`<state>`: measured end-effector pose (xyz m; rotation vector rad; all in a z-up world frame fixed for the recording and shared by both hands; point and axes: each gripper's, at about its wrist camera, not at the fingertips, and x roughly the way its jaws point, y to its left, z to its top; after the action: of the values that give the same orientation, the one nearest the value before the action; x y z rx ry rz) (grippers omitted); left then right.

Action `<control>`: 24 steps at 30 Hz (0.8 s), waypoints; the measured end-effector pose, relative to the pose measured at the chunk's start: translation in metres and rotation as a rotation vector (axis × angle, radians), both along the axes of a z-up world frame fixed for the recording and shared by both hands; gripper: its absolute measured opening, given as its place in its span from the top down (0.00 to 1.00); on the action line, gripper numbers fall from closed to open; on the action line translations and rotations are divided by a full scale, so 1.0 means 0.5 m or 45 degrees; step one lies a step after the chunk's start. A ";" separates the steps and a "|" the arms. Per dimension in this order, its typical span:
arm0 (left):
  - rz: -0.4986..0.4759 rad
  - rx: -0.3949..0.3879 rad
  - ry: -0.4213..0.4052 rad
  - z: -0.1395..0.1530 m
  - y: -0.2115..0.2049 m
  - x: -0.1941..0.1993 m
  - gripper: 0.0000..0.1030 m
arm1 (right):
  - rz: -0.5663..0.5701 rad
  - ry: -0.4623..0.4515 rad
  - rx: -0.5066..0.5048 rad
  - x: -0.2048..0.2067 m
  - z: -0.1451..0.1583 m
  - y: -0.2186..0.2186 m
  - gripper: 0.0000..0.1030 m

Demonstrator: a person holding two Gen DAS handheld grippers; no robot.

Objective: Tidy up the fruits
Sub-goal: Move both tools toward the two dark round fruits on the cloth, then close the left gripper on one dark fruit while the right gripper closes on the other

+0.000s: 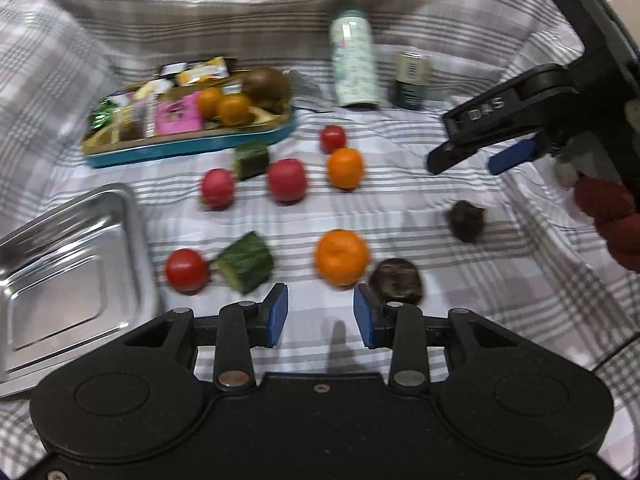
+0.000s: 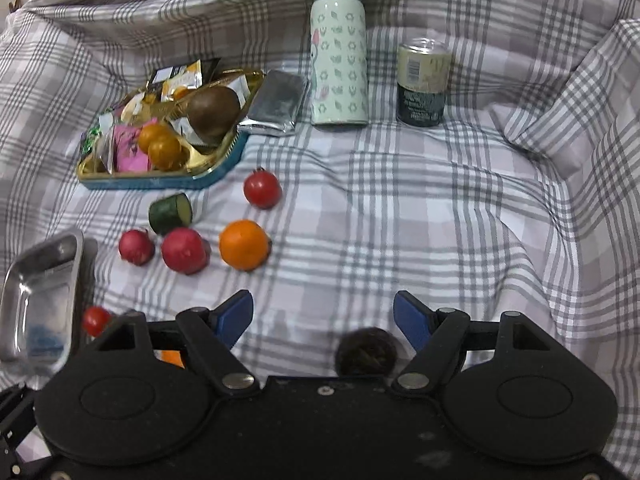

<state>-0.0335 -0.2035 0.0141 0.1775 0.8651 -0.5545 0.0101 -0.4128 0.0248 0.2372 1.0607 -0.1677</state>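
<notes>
"DAS" on right tool; can label unreadable.

Spread underneath everything: a grey-and-white checked cloth, rumpled at the edges. Standing upright at the back, a pale patterned bottle, with a dark drinks can near it. Lying flat just beside the bottle, a silver foil packet, possibly a snack; too blurred for certainty.
</notes>
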 end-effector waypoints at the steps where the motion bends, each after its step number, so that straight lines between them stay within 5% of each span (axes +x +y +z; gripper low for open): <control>1: -0.018 -0.009 0.002 0.000 -0.009 -0.003 0.56 | 0.007 0.004 0.002 -0.002 -0.001 -0.002 0.24; 10: -0.114 -0.033 0.017 -0.013 -0.063 -0.016 0.56 | 0.097 0.030 0.010 -0.016 -0.015 -0.010 0.30; 24: -0.050 -0.044 0.066 -0.053 -0.083 -0.003 0.56 | 0.076 0.202 -0.061 0.002 -0.085 -0.001 0.54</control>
<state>-0.0352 -0.2449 -0.0122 0.1492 0.9029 -0.6126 0.0113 -0.4131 -0.0177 0.1503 1.2184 -0.1597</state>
